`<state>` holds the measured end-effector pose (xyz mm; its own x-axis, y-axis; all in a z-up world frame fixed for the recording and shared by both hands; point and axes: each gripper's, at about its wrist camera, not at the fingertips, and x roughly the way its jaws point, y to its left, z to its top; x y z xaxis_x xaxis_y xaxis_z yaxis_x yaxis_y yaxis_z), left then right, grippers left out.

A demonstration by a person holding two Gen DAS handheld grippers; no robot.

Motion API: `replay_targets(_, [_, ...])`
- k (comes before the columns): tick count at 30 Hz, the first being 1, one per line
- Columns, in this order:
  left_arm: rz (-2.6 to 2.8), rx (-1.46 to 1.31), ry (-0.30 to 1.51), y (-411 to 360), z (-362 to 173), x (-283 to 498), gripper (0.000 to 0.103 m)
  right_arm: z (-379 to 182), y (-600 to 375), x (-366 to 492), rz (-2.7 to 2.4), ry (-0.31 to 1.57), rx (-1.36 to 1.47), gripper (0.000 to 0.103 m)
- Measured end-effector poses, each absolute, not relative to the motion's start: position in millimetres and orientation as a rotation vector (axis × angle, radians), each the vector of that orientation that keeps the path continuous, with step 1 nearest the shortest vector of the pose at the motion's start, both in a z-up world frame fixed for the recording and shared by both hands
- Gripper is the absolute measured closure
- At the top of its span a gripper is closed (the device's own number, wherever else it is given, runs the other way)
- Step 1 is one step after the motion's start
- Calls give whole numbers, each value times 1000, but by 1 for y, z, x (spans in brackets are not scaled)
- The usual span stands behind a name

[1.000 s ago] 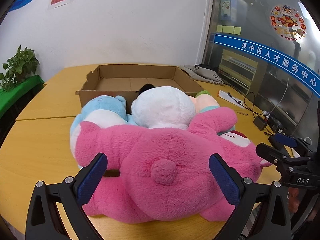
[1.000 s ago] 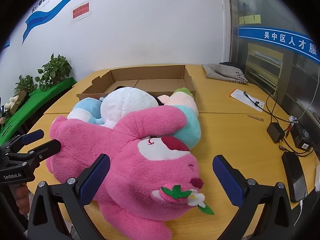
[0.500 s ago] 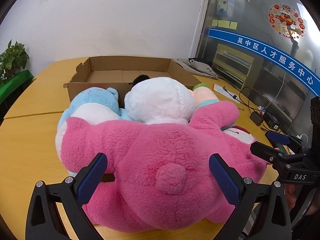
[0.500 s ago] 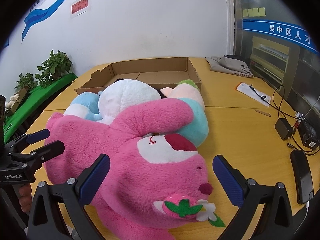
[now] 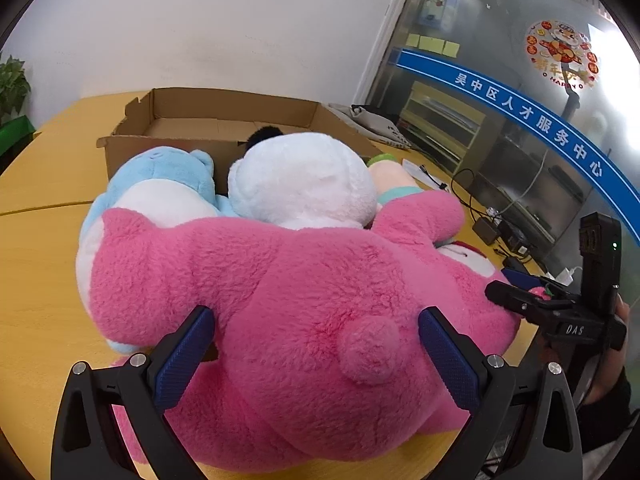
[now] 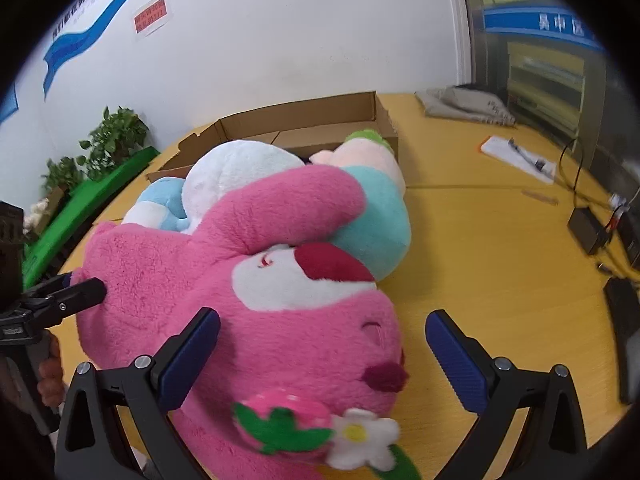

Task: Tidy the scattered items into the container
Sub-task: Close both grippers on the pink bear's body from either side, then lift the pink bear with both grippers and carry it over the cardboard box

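Observation:
A big pink plush bear [image 5: 304, 304] lies on the wooden table, its tail end toward my left gripper [image 5: 316, 356], which is open with the fingers on either side of its rump. My right gripper [image 6: 320, 356] is open around the bear's head [image 6: 288, 320], near its strawberry ornament [image 6: 280, 420]. Behind the bear lie a blue plush [image 5: 160, 184], a white plush [image 5: 304, 180] and a teal and peach plush [image 6: 372, 208]. The open cardboard box [image 5: 208, 120] stands beyond them, also seen in the right wrist view [image 6: 304, 120].
Cables and a power adapter [image 6: 588, 228], a black device [image 6: 624, 320], a paper with a pen [image 6: 516, 152] and grey cloth [image 6: 464, 108] lie on the table to the right. Potted plants [image 6: 112, 140] stand at the left by the wall.
Both grippers have moved in closer to the pink bear. The left fingers now flank its rump and the right fingers flank its head; both stayed open.

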<state>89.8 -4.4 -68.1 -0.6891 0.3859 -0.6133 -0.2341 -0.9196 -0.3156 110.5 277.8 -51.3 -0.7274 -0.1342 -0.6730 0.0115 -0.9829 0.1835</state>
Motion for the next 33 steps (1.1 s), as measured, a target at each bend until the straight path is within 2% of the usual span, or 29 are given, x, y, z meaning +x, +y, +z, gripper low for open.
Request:
replay_targets(7, [2509, -1053, -357, -10, -83, 86, 7, -80, 291, 106, -2706, -397, 1097, 1])
replay_targets(14, [2491, -1050, -345, -12, -81, 89, 27, -97, 300, 96, -2601, -544, 1050, 0])
replay_targets(17, [2489, -1044, -335, -13, -78, 93, 36, -93, 296, 99, -2614, -488, 1051, 2])
replay_targets(22, [2498, -1023, -330, -16, -70, 107, 43, -76, 277, 112, -2675, -327, 988, 20])
replay_targets(24, [2502, -1012, -323, -17, -63, 113, 46, -67, 274, 121, -2684, -314, 954, 24])
replay_targets(33, [2591, -861, -241, -25, 7, 130, 46, -5, 265, 130, -2688, -285, 791, 25])
